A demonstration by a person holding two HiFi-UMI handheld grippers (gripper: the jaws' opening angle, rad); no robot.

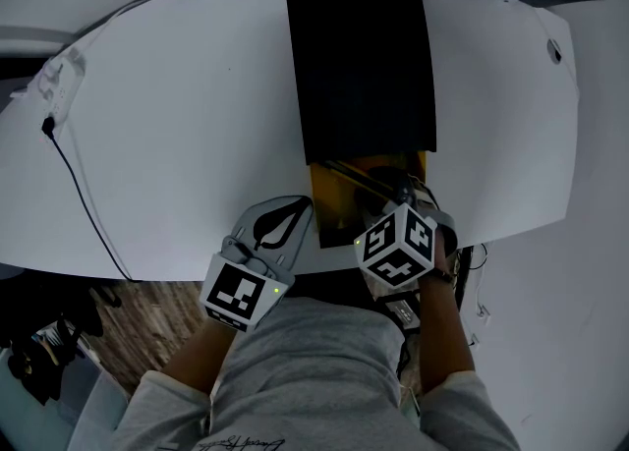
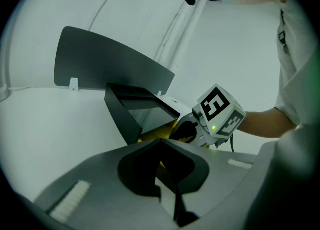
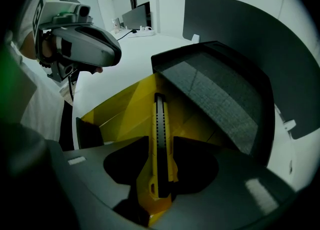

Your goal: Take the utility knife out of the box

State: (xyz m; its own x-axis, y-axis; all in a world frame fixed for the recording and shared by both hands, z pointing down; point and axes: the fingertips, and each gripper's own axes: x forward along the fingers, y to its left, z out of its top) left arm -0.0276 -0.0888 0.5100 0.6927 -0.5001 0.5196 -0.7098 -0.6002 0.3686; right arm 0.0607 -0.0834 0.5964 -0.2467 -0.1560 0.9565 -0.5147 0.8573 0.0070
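No legible text; script on shirt (image 1: 246, 442) too small to read.

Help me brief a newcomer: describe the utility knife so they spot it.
On the white table stands an open black-lidded box with a yellow tray. In it lies the slim yellow plastic utility knife, marked out from the plain tray by its black notched strip.

Office, white desk (image 1: 177, 125), dark divider panel (image 3: 250, 33), monitor (image 3: 136, 18) behind
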